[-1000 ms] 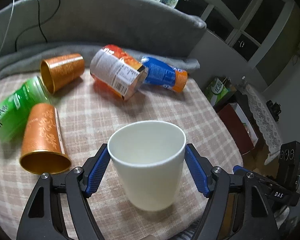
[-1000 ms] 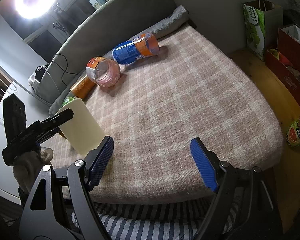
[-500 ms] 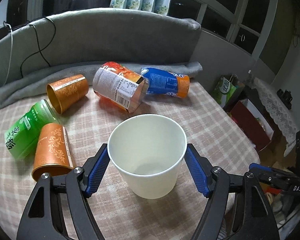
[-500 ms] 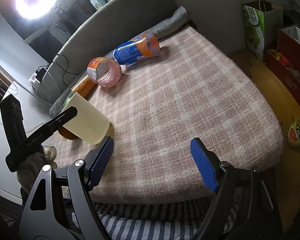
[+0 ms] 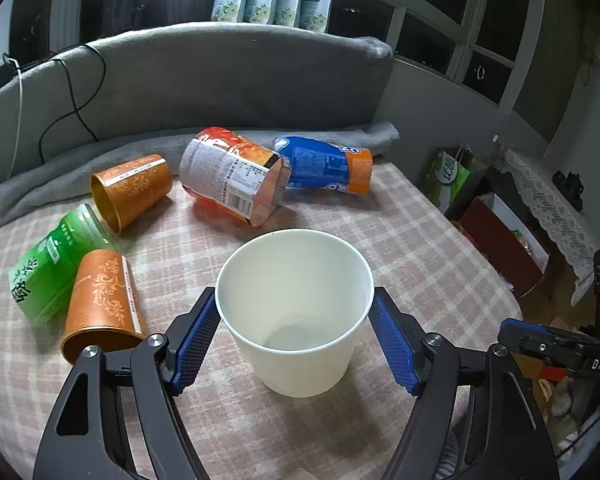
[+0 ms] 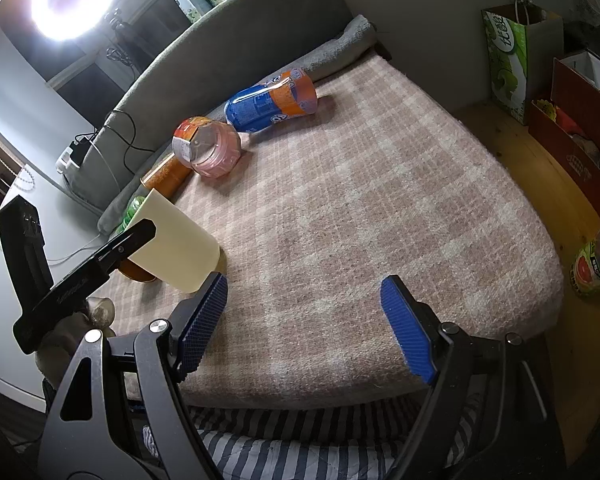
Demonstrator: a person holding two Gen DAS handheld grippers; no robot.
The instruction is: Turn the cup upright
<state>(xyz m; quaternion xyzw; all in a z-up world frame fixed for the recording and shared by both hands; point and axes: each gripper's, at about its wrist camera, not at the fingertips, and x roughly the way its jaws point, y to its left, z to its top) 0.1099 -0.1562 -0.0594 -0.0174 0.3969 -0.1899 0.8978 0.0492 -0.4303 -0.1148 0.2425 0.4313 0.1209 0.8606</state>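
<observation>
A white paper cup (image 5: 296, 312) sits between the blue pads of my left gripper (image 5: 294, 334), mouth toward the camera, and the pads touch its rim on both sides. In the right wrist view the cup (image 6: 176, 246) leans tilted over the checked blanket (image 6: 360, 200), held by the left gripper's black finger (image 6: 112, 252). My right gripper (image 6: 304, 328) is open and empty near the blanket's front edge.
Two orange metal cups (image 5: 130, 190) (image 5: 100, 306), a green bottle (image 5: 50, 264), an orange-labelled container (image 5: 232, 176) and a blue-orange one (image 5: 324, 166) lie on their sides at the back. A grey sofa back (image 5: 220, 80) stands behind. Boxes and a bag (image 6: 504, 52) stand on the floor at the right.
The left gripper has tipped back with the white cup, so I now look into its mouth and it leans over the blanket. The right gripper has not moved.
</observation>
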